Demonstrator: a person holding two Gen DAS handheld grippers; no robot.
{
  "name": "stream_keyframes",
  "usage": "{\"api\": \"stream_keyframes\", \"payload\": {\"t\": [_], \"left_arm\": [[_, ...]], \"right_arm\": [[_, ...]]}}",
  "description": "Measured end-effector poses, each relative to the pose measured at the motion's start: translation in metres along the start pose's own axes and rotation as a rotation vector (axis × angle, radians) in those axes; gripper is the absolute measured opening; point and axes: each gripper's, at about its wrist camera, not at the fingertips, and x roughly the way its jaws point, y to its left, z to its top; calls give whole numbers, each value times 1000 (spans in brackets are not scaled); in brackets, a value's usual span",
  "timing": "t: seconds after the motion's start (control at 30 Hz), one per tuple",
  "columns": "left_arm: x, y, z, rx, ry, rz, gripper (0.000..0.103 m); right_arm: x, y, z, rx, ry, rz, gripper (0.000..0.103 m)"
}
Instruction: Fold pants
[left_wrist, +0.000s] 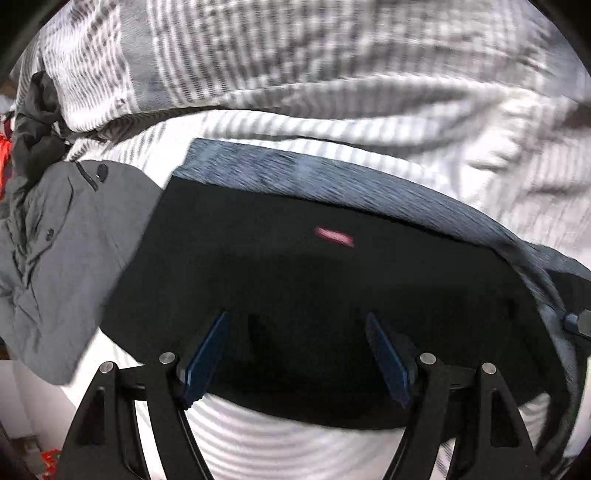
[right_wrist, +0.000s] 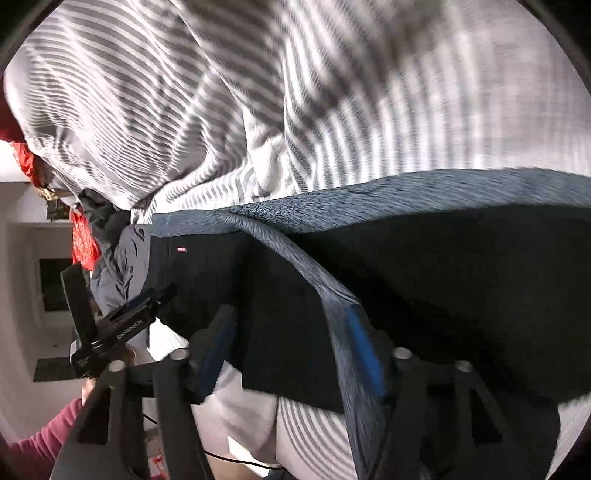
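Black pants with a small red label and a blue-grey heathered waistband or lining lie on a striped bed. My left gripper is open just above the black fabric, holding nothing. In the right wrist view the black pants show a blue-grey band curving down between the fingers. My right gripper is open, its fingers astride that band. The left gripper shows at the left of that view.
A grey and white striped duvet covers the bed, rumpled behind the pants. A grey buttoned garment lies left of the pants, with dark and red clothes beyond. The bed edge and a white wall are at left.
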Motion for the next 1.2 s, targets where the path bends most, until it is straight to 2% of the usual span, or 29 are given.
{"api": "stream_keyframes", "payload": {"t": [0.17, 0.23, 0.43, 0.5, 0.63, 0.73, 0.93, 1.07, 1.13, 1.2], "left_arm": [[-21, -56, -34, 110, 1, -89, 77], [-30, -85, -53, 175, -4, -136, 77], [-45, -140, -106, 282, 6, -239, 77], [-48, -156, -126, 324, 18, -256, 77], [-55, -173, -151, 388, 12, -281, 77], [-58, -185, -162, 410, 5, -282, 77], [-45, -206, -167, 427, 29, -262, 77], [-37, -221, -170, 413, 44, -245, 77], [-36, -228, -172, 415, 51, -240, 77], [-35, -236, -174, 429, 58, -231, 77]], "right_arm": [[-43, -14, -62, 70, -71, -67, 69], [-60, -26, -98, 121, -101, -93, 69], [-96, -67, -217, 290, -163, -175, 69], [-111, -86, -260, 358, -188, -194, 69], [-123, -111, -322, 462, -233, -227, 69], [-118, -135, -347, 505, -231, -237, 69], [-104, -160, -351, 515, -243, -194, 69], [-105, -170, -345, 496, -267, -121, 60], [-102, -173, -339, 491, -261, -90, 46], [-99, -179, -332, 506, -233, -38, 8]]}}
